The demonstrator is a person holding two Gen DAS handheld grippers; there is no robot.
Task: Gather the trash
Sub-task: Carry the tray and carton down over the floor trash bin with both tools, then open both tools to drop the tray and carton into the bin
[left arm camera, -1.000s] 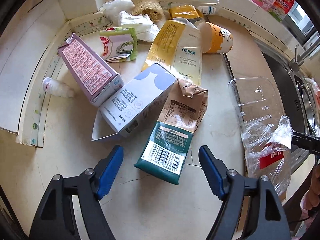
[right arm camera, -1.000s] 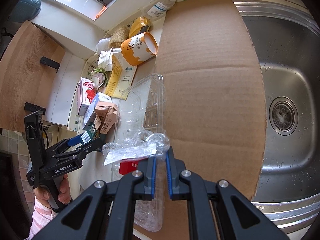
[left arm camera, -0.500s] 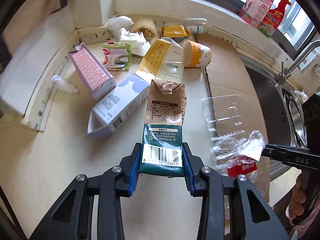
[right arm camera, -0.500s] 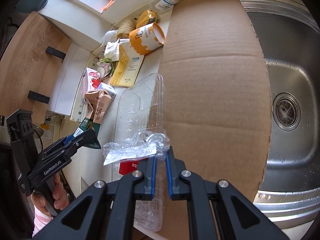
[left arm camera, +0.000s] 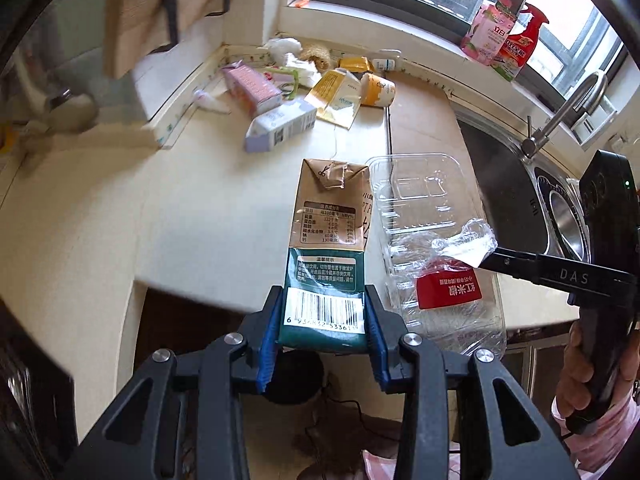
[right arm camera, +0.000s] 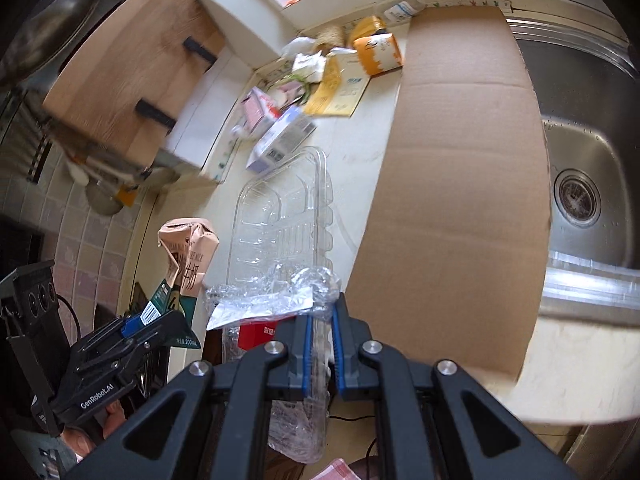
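Both wrist views overlook the counter closely.

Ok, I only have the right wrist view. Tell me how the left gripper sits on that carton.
Observer: The left gripper is shut on the milk carton. Its blue fingers pinch the green bottom end, either side of a barcode.
Operator: Now check my own grip from that side.
Observer: The right gripper pinches the crumpled plastic wrap. A red label with white characters hangs below it.
Operator: Report what stands behind the sink, outside my frame.
Observer: A faucet, and on the window sill a pink bottle beside a red spray bottle.
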